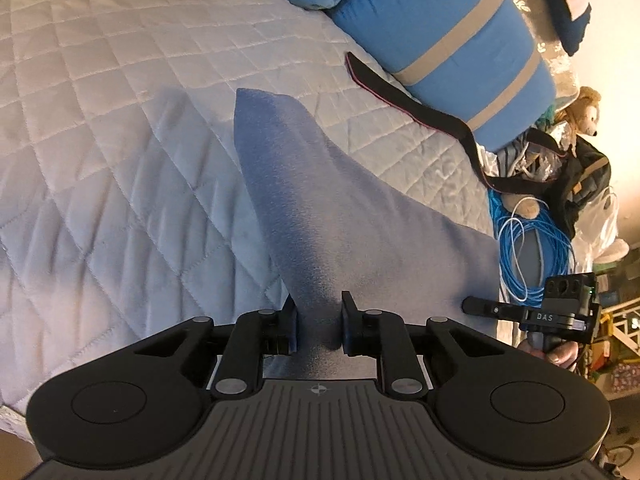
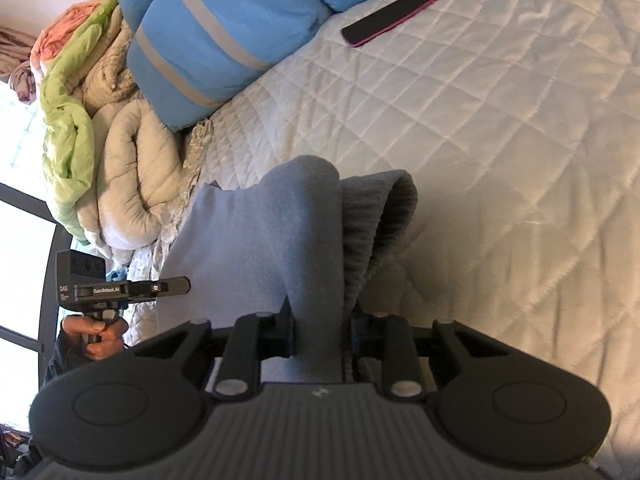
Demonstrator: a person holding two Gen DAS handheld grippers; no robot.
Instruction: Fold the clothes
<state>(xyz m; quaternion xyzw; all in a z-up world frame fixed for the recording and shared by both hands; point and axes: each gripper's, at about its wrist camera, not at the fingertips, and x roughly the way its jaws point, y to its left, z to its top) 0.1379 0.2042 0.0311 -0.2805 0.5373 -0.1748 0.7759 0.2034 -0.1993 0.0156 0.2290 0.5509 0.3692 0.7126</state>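
1. The left gripper (image 1: 318, 322) was pinched tight on the gray-blue garment (image 1: 320, 208).
2. The garment hung above the white quilted bed (image 1: 120, 120).
3. The right gripper (image 2: 320, 326) was pinched tight on the garment too, near its ribbed edge (image 2: 380, 220).

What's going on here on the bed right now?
A person is folding a gray fleece garment over a white quilted bed. The left hand-held gripper is shut on one part of the fabric, and the right hand-held gripper pinches another part near its ribbed cuff. The cloth hangs lifted between them. A blue rolled bedding bundle lies at the far side.
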